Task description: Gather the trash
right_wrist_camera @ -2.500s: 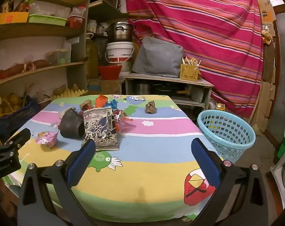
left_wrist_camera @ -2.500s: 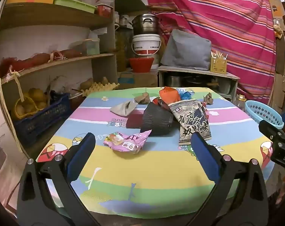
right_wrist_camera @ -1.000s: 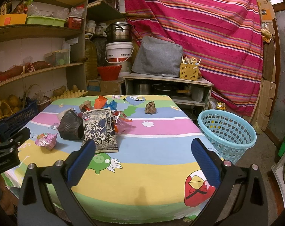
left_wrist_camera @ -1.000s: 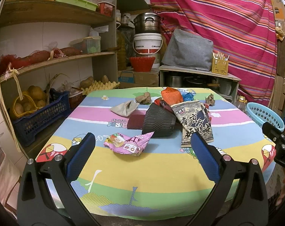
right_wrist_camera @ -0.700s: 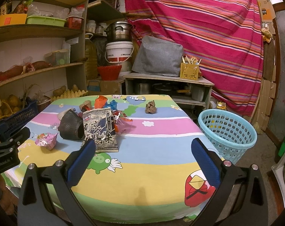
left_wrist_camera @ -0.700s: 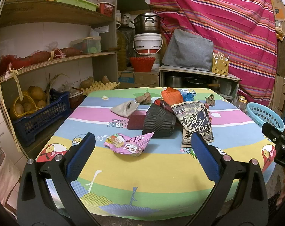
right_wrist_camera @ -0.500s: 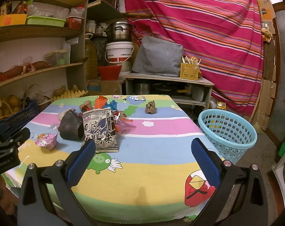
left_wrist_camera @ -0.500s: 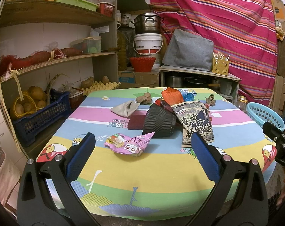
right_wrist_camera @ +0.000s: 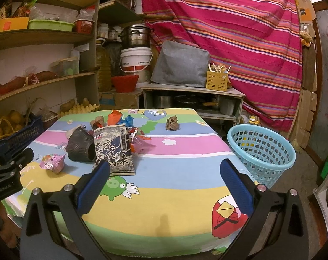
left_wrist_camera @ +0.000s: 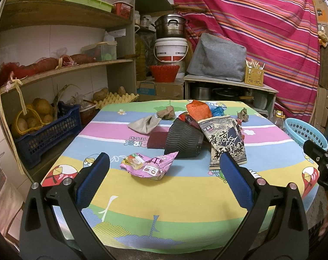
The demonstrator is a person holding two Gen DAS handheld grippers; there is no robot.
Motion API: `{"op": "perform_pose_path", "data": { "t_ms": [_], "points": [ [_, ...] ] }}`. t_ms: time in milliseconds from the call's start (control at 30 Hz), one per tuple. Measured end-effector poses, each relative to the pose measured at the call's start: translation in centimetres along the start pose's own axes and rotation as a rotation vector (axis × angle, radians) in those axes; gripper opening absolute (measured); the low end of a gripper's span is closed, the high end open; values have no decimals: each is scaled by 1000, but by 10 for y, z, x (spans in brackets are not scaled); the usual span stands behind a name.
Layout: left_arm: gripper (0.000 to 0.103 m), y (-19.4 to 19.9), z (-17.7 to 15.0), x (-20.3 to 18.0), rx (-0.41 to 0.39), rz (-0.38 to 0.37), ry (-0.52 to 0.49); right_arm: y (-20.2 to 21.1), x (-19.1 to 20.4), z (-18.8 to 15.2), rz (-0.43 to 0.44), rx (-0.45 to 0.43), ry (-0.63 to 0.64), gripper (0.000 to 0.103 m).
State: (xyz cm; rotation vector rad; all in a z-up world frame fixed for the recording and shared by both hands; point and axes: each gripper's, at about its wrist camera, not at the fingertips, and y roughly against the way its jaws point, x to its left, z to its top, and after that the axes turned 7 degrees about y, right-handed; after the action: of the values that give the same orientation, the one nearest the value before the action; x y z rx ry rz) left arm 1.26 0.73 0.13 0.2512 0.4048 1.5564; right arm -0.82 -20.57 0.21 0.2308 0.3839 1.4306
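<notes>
Striped cartoon-print cloth covers the tabletop (left_wrist_camera: 185, 195), trash scattered on the far half. Pink crumpled wrapper (left_wrist_camera: 149, 164) lies nearest the left gripper (left_wrist_camera: 164, 179), alone on a yellow stripe. Behind it a black ribbed cup (left_wrist_camera: 183, 139) on its side, touching a dark printed snack bag (left_wrist_camera: 226, 143) that leans over its right edge. A dark red flat pad (left_wrist_camera: 157, 139) sits just left of the cup, beige cloth scrap (left_wrist_camera: 145, 123) beyond that, brown paper wad (left_wrist_camera: 166, 113) further back. Orange wrapper (left_wrist_camera: 197, 110) and blue plastic (left_wrist_camera: 217, 110) piled behind the cup. A second brown crumpled wad (right_wrist_camera: 172, 123) sits apart toward the far right side.

Light blue basket (right_wrist_camera: 261, 151) stands on the floor just beside the tabletop's right edge; what is inside it cannot be made out. Shelves (left_wrist_camera: 62, 69) with potatoes and crates on the left, striped red curtain (right_wrist_camera: 228, 32) behind.

Nothing blocks the path to the pink wrapper or the snack bag.

Left gripper: jaws spread wide, empty, hanging over the near edge, touching nothing. Right gripper (right_wrist_camera: 164, 179): same, wide apart, empty, near edge, snack bag just past its left finger.
</notes>
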Motion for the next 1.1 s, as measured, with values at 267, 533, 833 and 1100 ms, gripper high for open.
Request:
{"op": "perform_pose_path", "data": {
  "t_ms": [267, 533, 833, 1100],
  "points": [
    [98, 0, 0, 0, 1, -1, 0, -1, 0, 0, -1, 1, 0, 99],
    [98, 0, 0, 1, 1, 0, 1, -1, -2, 0, -1, -1, 2, 99],
    [98, -3, -3, 8, 9, -4, 8, -7, -12, -5, -11, 7, -17, 99],
    [98, -6, -5, 9, 14, -1, 5, -9, -10, -4, -17, 6, -17, 99]
  ]
}}
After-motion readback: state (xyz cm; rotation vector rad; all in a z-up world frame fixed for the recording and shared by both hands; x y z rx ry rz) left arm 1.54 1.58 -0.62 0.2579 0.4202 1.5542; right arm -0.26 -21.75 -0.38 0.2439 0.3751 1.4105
